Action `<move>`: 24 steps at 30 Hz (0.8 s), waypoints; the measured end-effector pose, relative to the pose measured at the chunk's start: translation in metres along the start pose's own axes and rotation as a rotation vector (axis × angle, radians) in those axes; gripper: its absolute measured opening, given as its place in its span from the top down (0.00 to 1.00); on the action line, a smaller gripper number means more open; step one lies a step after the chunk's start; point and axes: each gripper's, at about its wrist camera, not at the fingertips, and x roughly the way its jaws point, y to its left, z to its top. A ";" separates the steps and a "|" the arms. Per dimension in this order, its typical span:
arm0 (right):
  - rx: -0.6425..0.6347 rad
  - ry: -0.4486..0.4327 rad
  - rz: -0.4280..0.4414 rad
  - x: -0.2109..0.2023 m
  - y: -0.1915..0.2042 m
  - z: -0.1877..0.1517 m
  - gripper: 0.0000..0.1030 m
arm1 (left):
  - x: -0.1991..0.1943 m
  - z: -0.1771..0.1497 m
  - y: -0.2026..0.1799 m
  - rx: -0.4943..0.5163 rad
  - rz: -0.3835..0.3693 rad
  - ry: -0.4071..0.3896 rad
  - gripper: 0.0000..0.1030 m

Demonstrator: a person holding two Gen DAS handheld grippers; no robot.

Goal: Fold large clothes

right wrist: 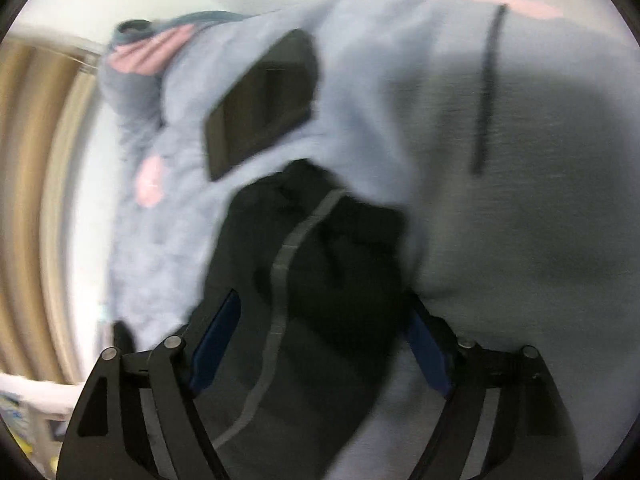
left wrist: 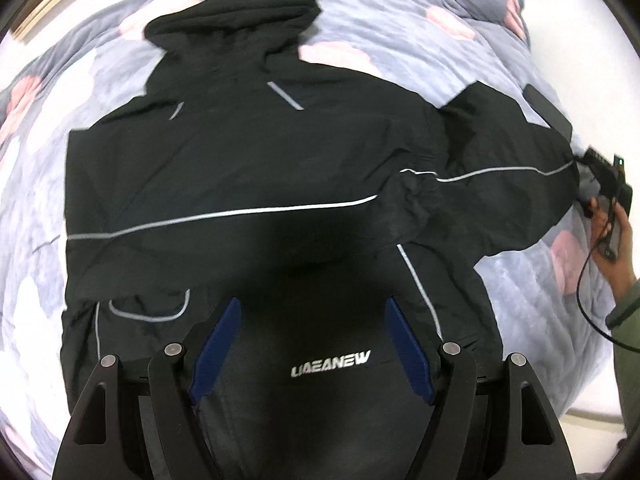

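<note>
Grey-blue quilt with pink patches covering the bed; dark flat phone-like device lying on it; beige curtain beyond.

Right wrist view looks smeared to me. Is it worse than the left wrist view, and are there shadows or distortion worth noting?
Right wrist view: heavy motion blur, the jacket sleeve and the dark flat device on the blanket have soft edges, with a broad shadow at right. Left wrist view: mostly sharp, logo on the jacket readable, slight blur toward the hood, fisheye bending at the rim, a dark shadow above the left gripper.
</note>
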 end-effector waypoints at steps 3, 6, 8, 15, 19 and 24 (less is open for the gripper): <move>0.002 0.037 0.058 -0.002 0.009 -0.003 0.83 | 0.007 0.005 -0.011 0.029 0.002 0.010 0.26; -0.069 -0.046 0.037 -0.039 0.026 -0.014 0.84 | 0.011 0.009 -0.022 0.055 -0.003 0.014 0.26; -0.153 -0.135 -0.032 -0.072 0.037 -0.025 0.84 | 0.010 0.012 -0.028 0.079 0.004 0.006 0.26; -0.183 -0.096 -0.338 -0.055 0.003 -0.051 0.84 | 0.023 0.015 -0.022 0.063 -0.015 0.020 0.26; -0.128 -0.036 -0.378 -0.028 -0.011 -0.050 0.84 | 0.026 0.015 -0.014 0.040 -0.035 0.025 0.26; -0.279 -0.090 -0.368 -0.052 0.054 -0.063 0.84 | 0.017 0.016 0.004 0.030 -0.024 -0.012 0.26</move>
